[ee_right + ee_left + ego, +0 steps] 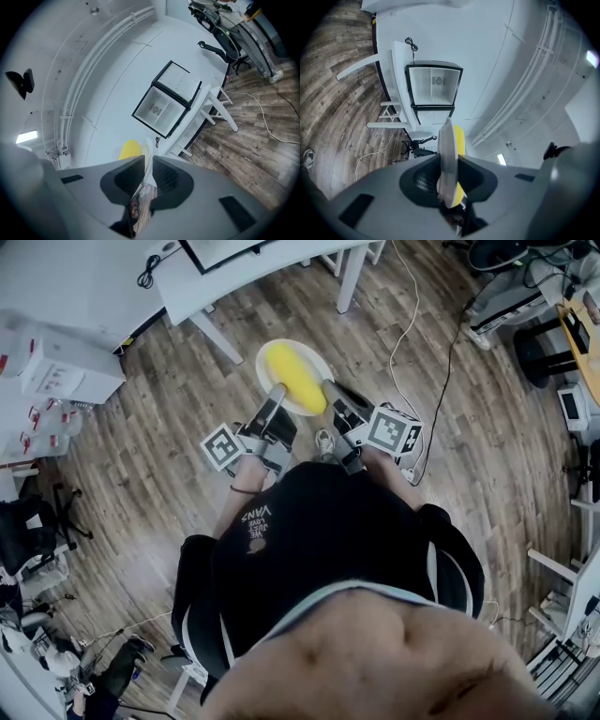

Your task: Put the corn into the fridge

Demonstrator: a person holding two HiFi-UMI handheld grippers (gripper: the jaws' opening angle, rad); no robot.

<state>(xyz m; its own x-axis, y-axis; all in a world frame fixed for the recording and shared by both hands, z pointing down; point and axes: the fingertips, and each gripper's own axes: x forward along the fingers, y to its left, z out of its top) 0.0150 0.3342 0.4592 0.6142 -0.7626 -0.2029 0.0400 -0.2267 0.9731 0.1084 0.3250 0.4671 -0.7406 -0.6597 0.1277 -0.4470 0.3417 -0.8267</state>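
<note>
Okay, left tongs (278, 390) and right tongs (329, 387) each pinch the plate (315, 360) by its rim; corn (295, 379) lies on it between them, long axis roughly forward, fridge (433, 86) straight ahead on tabletop (397, 65), equally near both.

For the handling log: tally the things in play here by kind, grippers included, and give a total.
corn: 1
plate: 1
fridge: 1
grippers, each clamped on the plate's rim: 2 (left gripper, right gripper)
Total: 5
</note>
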